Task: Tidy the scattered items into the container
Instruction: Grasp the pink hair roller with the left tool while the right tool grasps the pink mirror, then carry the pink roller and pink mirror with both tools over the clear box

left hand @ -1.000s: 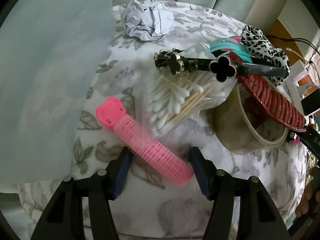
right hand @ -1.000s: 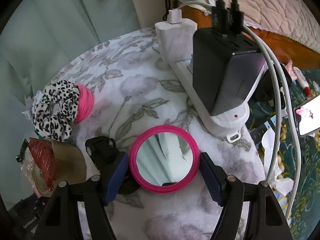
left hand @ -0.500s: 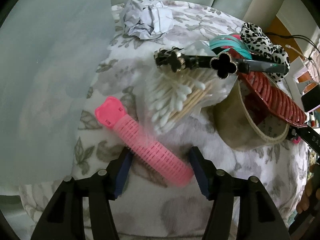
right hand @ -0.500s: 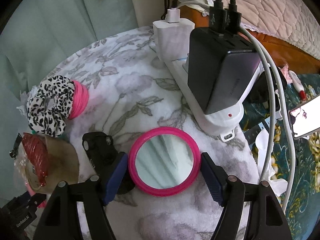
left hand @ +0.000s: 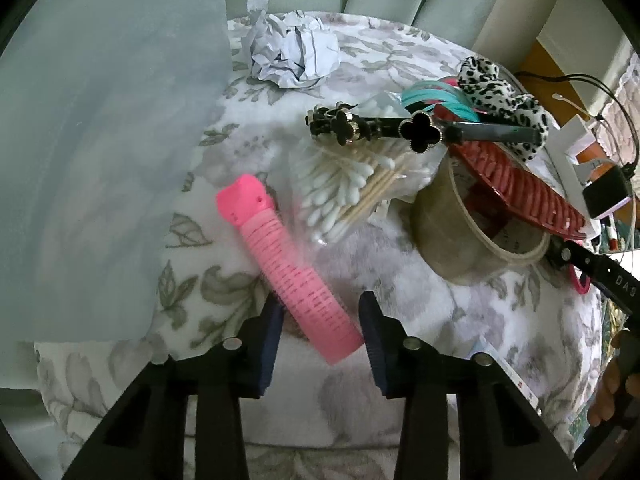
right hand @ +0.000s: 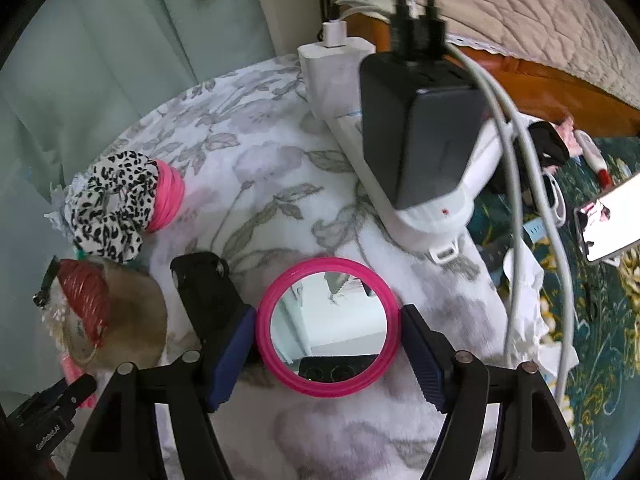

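Observation:
In the left wrist view a pink hair roller (left hand: 286, 266) lies on the floral cloth, its near end between the pads of my left gripper (left hand: 320, 320), which has closed in on it. Behind it lie a bag of cotton swabs (left hand: 352, 190), a black clover hair clip (left hand: 416, 130) and a red claw clip (left hand: 516, 184) on a tape roll (left hand: 472, 240). In the right wrist view my right gripper (right hand: 328, 340) grips a round pink-rimmed mirror (right hand: 328, 326) by its rim. The leopard scrunchie (right hand: 114, 204) lies at left.
A crumpled paper ball (left hand: 292, 50) sits at the table's back. A white power strip with a black charger (right hand: 416, 132) and cables fills the right side. A black clip (right hand: 204, 280) lies by the mirror. A phone (right hand: 608, 216) lies off the table's right edge.
My left gripper has narrowed onto the pink roller's near end. My right gripper has tilted the mirror and shifted slightly; the charger looks closer.

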Demonstrator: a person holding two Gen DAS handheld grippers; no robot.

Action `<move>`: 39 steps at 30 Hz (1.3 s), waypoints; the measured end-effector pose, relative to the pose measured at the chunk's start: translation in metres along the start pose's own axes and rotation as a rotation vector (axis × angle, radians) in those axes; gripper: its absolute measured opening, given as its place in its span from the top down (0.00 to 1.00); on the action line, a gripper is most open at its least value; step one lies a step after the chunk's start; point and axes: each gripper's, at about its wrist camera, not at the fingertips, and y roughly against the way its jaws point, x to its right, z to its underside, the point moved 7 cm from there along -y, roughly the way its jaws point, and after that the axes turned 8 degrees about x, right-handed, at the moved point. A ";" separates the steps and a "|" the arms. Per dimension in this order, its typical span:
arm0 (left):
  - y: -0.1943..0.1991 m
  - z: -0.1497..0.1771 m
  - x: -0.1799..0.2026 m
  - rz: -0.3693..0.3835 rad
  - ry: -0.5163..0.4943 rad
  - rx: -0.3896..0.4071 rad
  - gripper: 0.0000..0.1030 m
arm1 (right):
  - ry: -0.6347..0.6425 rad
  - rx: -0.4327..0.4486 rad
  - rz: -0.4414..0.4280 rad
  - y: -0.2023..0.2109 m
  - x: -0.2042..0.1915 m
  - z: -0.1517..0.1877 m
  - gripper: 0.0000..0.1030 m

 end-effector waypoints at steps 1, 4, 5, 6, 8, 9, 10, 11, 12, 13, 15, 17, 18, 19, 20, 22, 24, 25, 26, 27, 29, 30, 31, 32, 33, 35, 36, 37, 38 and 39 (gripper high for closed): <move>0.003 0.001 -0.003 0.003 0.003 0.002 0.64 | -0.006 -0.001 0.000 0.003 0.001 0.002 0.27; 0.012 0.006 0.003 0.009 0.006 0.011 0.66 | -0.020 -0.006 -0.005 0.010 0.003 0.008 0.27; 0.020 0.012 0.024 0.008 0.004 0.013 0.67 | -0.024 -0.006 -0.007 0.013 0.003 0.010 0.27; 0.035 0.018 0.033 0.007 0.003 0.014 0.68 | -0.025 -0.005 -0.008 0.015 0.003 0.011 0.27; 0.031 0.017 0.047 0.009 0.001 0.018 0.68 | -0.028 -0.006 -0.011 0.019 0.004 0.014 0.27; 0.034 0.017 0.046 0.010 -0.003 0.023 0.69 | -0.032 -0.007 -0.015 0.022 0.004 0.015 0.27; 0.035 0.016 0.046 0.012 -0.006 0.028 0.70 | -0.036 -0.006 -0.020 0.024 0.004 0.015 0.27; 0.037 0.017 0.048 0.015 -0.008 0.032 0.70 | -0.037 -0.004 -0.025 0.027 0.003 0.015 0.27; 0.040 0.018 0.049 0.019 -0.011 0.037 0.70 | -0.035 -0.001 -0.029 0.030 0.002 0.015 0.27; 0.035 0.014 0.047 0.021 -0.016 0.044 0.72 | -0.033 0.003 -0.031 0.033 0.001 0.015 0.27; 0.034 0.008 0.044 0.026 -0.027 0.062 0.73 | -0.027 0.013 -0.037 0.040 -0.002 0.015 0.27; 0.039 0.008 0.047 0.031 -0.036 0.080 0.74 | -0.022 0.025 -0.045 0.048 -0.005 0.015 0.27; 0.045 0.011 0.048 0.034 -0.040 0.087 0.74 | -0.019 0.033 -0.048 0.052 -0.007 0.015 0.27; 0.051 0.013 0.049 0.038 -0.044 0.095 0.75 | -0.016 0.040 -0.051 0.057 -0.008 0.014 0.27; 0.058 0.016 0.051 0.042 -0.046 0.104 0.75 | -0.013 0.048 -0.054 0.062 -0.010 0.014 0.27; 0.062 0.015 0.051 0.048 -0.049 0.120 0.76 | -0.007 0.063 -0.060 0.071 -0.013 0.014 0.27; 0.070 0.015 0.051 0.051 -0.054 0.141 0.76 | -0.001 0.078 -0.066 0.081 -0.016 0.013 0.27; 0.073 0.014 0.050 0.053 -0.056 0.150 0.76 | 0.002 0.086 -0.069 0.086 -0.017 0.013 0.27; 0.076 0.013 0.050 0.058 -0.057 0.161 0.76 | 0.005 0.094 -0.072 0.090 -0.019 0.013 0.27; 0.081 0.013 0.051 0.064 -0.059 0.173 0.76 | 0.008 0.101 -0.075 0.095 -0.020 0.013 0.27; 0.088 0.012 0.054 0.072 -0.065 0.195 0.76 | 0.015 0.117 -0.080 0.105 -0.024 0.012 0.27; 0.093 0.011 0.055 0.077 -0.068 0.211 0.76 | 0.021 0.126 -0.083 0.110 -0.027 0.011 0.27; 0.099 0.011 0.055 0.081 -0.071 0.226 0.76 | 0.026 0.136 -0.086 0.115 -0.030 0.010 0.27; 0.104 0.010 0.055 0.085 -0.072 0.240 0.76 | 0.031 0.145 -0.089 0.120 -0.032 0.010 0.27; 0.109 0.010 0.056 0.090 -0.073 0.255 0.76 | 0.037 0.154 -0.091 0.125 -0.035 0.009 0.27; 0.120 0.009 0.055 0.097 -0.072 0.281 0.76 | 0.048 0.172 -0.097 0.135 -0.041 0.007 0.27; 0.125 0.008 0.055 0.101 -0.070 0.294 0.76 | 0.053 0.182 -0.099 0.140 -0.044 0.007 0.27; 0.130 0.007 0.053 0.104 -0.068 0.307 0.76 | 0.058 0.190 -0.103 0.145 -0.047 0.006 0.27; 0.135 0.005 0.051 0.107 -0.063 0.322 0.76 | 0.063 0.199 -0.107 0.150 -0.050 0.004 0.27; 0.141 0.003 0.049 0.111 -0.057 0.337 0.76 | 0.069 0.210 -0.111 0.154 -0.054 0.003 0.27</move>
